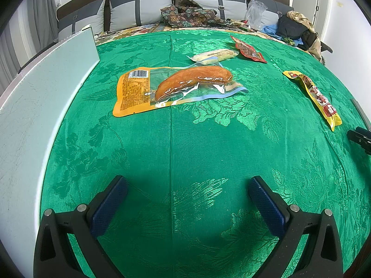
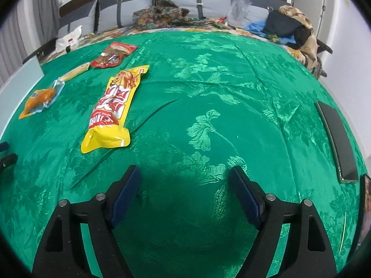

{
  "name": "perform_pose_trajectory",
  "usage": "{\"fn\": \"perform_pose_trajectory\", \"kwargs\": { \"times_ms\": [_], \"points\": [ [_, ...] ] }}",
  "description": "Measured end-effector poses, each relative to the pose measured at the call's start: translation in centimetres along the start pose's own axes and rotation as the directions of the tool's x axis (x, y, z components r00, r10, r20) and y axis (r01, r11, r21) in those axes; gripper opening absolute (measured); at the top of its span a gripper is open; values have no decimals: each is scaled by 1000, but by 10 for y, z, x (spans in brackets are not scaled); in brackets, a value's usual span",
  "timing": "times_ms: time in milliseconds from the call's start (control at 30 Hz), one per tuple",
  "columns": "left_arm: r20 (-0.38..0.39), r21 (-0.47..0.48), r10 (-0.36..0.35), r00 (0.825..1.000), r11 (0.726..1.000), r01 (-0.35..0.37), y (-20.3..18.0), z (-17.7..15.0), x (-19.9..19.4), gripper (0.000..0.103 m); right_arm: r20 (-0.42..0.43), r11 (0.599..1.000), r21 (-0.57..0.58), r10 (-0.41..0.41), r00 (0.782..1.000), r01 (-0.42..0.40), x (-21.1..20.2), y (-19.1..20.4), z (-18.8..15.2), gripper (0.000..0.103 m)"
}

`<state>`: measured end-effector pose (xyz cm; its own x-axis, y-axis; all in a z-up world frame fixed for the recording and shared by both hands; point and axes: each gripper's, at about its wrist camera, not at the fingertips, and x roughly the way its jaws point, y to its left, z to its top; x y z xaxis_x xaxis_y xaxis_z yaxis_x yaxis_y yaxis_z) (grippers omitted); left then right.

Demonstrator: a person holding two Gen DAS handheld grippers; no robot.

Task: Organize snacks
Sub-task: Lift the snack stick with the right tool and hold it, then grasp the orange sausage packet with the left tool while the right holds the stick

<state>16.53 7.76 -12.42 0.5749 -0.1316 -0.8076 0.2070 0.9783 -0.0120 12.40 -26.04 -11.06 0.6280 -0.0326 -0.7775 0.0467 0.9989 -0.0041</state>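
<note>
Left tool (image 1: 187, 185) spread wide over bare green cloth (image 1: 185, 143), nothing between its blue pads, pointing steeply down. Right tool (image 2: 185, 173) also spread apart, empty, over the same cloth. The cloth looks to cover a bed rather than a surface, grey pillows (image 1: 139, 9) along the far headboard.

Snacks lie flat on the cloth: orange pack with a sausage (image 1: 176, 85) near centre in the left view, pale long stick pack (image 1: 215, 54) just beyond it with ends touching or overlapping, red pouch (image 1: 248, 49) beside that further back. Yellow-red long pack (image 2: 113, 106) sits apart from the others, just ahead-left of the right tool, not touching it.

White panel (image 1: 34, 97) stands along the left edge of the cloth. Dark phone-like slab (image 2: 336, 141) lies at the right edge. Clothes pile (image 1: 299, 27) and clear plastic bag (image 1: 255, 11) at the far end near the pillows
</note>
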Motion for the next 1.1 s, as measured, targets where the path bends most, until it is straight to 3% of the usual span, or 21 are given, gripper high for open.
{"fn": "perform_pose_trajectory", "kwargs": {
  "times_ms": [267,367,500,567,633,733,800,900,1000,1100],
  "points": [
    [-11,11,-4,1000,1000,4,0,2,1,103,0,1000,0,0,1000,0,0,0,0,83],
    [-78,41,-22,997,999,25,0,10,4,103,0,1000,0,0,1000,0,0,0,0,83],
    [-199,153,-67,978,983,99,-5,32,11,103,1,1000,0,0,1000,0,0,0,0,83],
    [-214,268,-62,975,956,120,-13,51,10,103,1,1000,1,0,1000,0,0,0,0,83],
    [-237,387,-49,970,911,141,-22,72,12,103,1,1000,1,0,1000,0,0,0,0,83],
    [-249,474,-41,968,866,159,-27,110,20,103,1,1000,1,-1,1000,1,0,0,0,83],
    [-249,461,-58,967,871,171,-24,136,30,103,1,1000,1,-1,1000,1,0,0,0,83],
    [-253,366,-132,958,904,222,-14,174,54,103,1,1000,1,-1,1000,1,0,0,0,83],
    [-274,274,-193,942,924,268,-8,195,77,103,1,1000,1,-1,1000,1,0,0,0,83],
    [-305,223,-235,923,924,309,-7,203,100,102,1,1000,1,-1,1000,1,0,0,0,83]
  ]
}}
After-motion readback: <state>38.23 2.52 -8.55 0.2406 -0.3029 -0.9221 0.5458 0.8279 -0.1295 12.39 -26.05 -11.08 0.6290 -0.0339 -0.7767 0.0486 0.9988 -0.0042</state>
